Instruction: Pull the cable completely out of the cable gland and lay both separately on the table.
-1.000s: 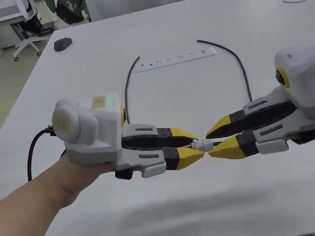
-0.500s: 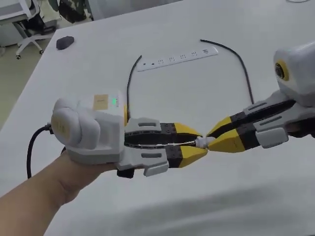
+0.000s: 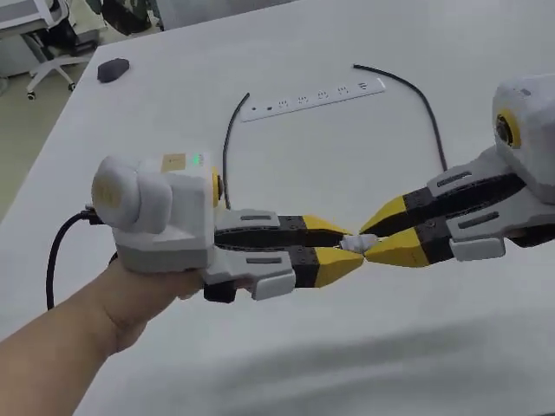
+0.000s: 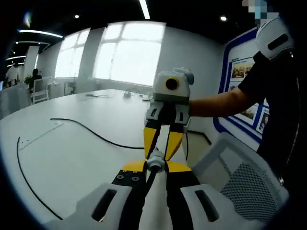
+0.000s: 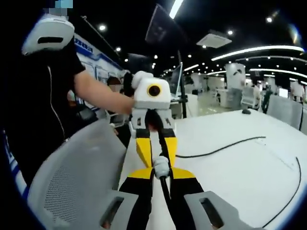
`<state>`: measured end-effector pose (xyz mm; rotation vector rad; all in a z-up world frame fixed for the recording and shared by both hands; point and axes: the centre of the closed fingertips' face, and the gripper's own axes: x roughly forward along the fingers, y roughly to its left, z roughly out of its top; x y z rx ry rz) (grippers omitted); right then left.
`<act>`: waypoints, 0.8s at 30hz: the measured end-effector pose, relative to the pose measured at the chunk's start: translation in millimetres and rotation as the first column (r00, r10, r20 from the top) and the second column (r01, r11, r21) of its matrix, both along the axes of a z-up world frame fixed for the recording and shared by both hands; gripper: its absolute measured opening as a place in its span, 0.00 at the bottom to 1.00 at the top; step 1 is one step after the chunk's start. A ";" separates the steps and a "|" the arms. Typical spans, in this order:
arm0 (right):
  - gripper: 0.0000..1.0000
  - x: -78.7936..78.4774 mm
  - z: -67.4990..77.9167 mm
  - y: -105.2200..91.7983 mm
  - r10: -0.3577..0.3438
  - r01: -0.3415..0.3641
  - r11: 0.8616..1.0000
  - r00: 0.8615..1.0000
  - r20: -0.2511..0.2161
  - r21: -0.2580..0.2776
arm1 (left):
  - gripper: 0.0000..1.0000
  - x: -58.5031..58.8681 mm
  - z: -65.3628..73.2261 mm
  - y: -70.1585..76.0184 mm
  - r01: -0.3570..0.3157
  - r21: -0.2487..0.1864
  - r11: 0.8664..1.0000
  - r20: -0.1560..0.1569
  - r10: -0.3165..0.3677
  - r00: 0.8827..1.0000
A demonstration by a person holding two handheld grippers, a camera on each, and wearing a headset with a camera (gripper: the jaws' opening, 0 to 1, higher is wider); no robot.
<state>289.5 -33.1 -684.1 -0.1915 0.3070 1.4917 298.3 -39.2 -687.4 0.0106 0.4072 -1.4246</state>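
Observation:
A small white cable gland (image 3: 355, 243) hangs in the air above the table, between the two grippers' yellow tips. My left gripper (image 3: 349, 249) comes in from the left, its jaws shut on the gland (image 4: 155, 164). From the right, my right gripper (image 3: 368, 246) meets it tip to tip. In the right gripper view the gland (image 5: 161, 166) sits at the tips of that gripper (image 5: 161, 175), and a thin black cable (image 5: 165, 188) runs back from it between the shut jaws. Exactly where each jaw bites is hard to tell.
On the white table (image 3: 286, 165) behind lie a white power strip (image 3: 316, 98), a long black cable (image 3: 425, 104), another black cable (image 3: 226, 147) and a dark mouse (image 3: 113, 69). Office chairs (image 3: 48, 43) stand at the far left. A white mesh chair (image 4: 240, 179) is below the grippers.
The right gripper's jaws, slightly apart around the gland a second ago, have come together at it. Both grippers stay tip to tip and have shifted only slightly.

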 end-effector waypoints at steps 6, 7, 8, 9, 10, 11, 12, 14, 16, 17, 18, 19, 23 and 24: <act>0.08 -6.5 -3.2 1.7 0.033 -0.029 0.999 0.994 0.102 -0.040 | 0.15 -3.2 -4.0 -2.3 0.001 0.002 1.000 -0.025 -0.001 1.000; 0.08 -7.8 -4.5 1.4 0.043 -0.037 0.998 0.993 0.108 -0.053 | 0.15 -4.4 -5.0 -2.6 0.002 0.003 1.000 -0.024 -0.002 1.000; 0.08 -7.8 -4.6 1.6 0.044 -0.038 0.998 0.993 0.109 -0.058 | 0.15 -5.5 -6.3 -3.3 0.004 0.006 1.000 -0.009 -0.004 1.000; 0.08 -8.7 -5.9 1.2 0.039 -0.033 0.997 0.996 0.079 -0.074 | 0.15 -6.5 -6.8 -3.8 0.007 0.007 1.000 0.000 -0.007 1.000; 0.08 -10.0 -8.7 -0.6 0.027 -0.023 0.995 0.999 0.035 -0.094 | 0.15 -6.2 -8.8 -3.4 0.007 0.018 1.000 0.008 -0.007 1.000; 0.08 -9.4 -10.9 -3.0 0.016 -0.014 0.994 1.000 0.016 -0.111 | 0.15 -6.1 -9.9 -2.6 0.007 0.022 1.000 0.007 -0.007 1.000; 0.08 -9.1 -11.2 -4.5 0.022 -0.019 0.993 1.000 0.019 -0.113 | 0.15 -6.4 -10.9 -2.0 0.008 0.025 1.000 0.009 -0.008 1.000; 0.07 -10.3 -12.0 -7.2 0.017 -0.017 0.993 1.000 0.004 -0.114 | 0.15 -7.7 -11.2 -0.4 0.010 0.028 1.000 0.013 -0.010 1.000; 0.01 -9.5 -14.9 -10.0 0.011 -0.009 0.991 1.000 0.016 -0.132 | 0.15 -7.7 -10.4 0.8 0.006 0.026 1.000 0.020 -0.006 1.000; 0.01 -9.5 -15.0 -10.6 0.012 -0.008 0.991 1.000 0.025 -0.133 | 0.15 -8.0 -10.1 0.8 0.007 0.027 1.000 0.029 -0.008 1.000; 0.00 -9.8 -13.8 -10.0 0.010 -0.008 0.992 1.000 0.013 -0.128 | 0.15 -8.3 -9.9 0.3 0.010 0.026 1.000 0.031 -0.010 0.999; 0.00 -11.0 -13.3 -9.6 0.011 -0.010 0.992 1.000 0.008 -0.127 | 0.15 -8.7 -9.6 0.0 0.012 0.026 1.000 0.031 -0.013 0.999; 0.00 -13.1 -12.8 -6.8 0.012 -0.010 0.991 1.000 0.017 -0.134 | 0.15 -9.7 -9.4 -0.7 0.014 0.032 0.999 0.036 -0.015 0.999; 0.00 -13.4 -13.5 -7.0 0.013 -0.010 0.990 1.000 0.023 -0.139 | 0.15 -10.2 -9.9 -0.9 0.015 0.034 0.999 0.043 -0.016 0.999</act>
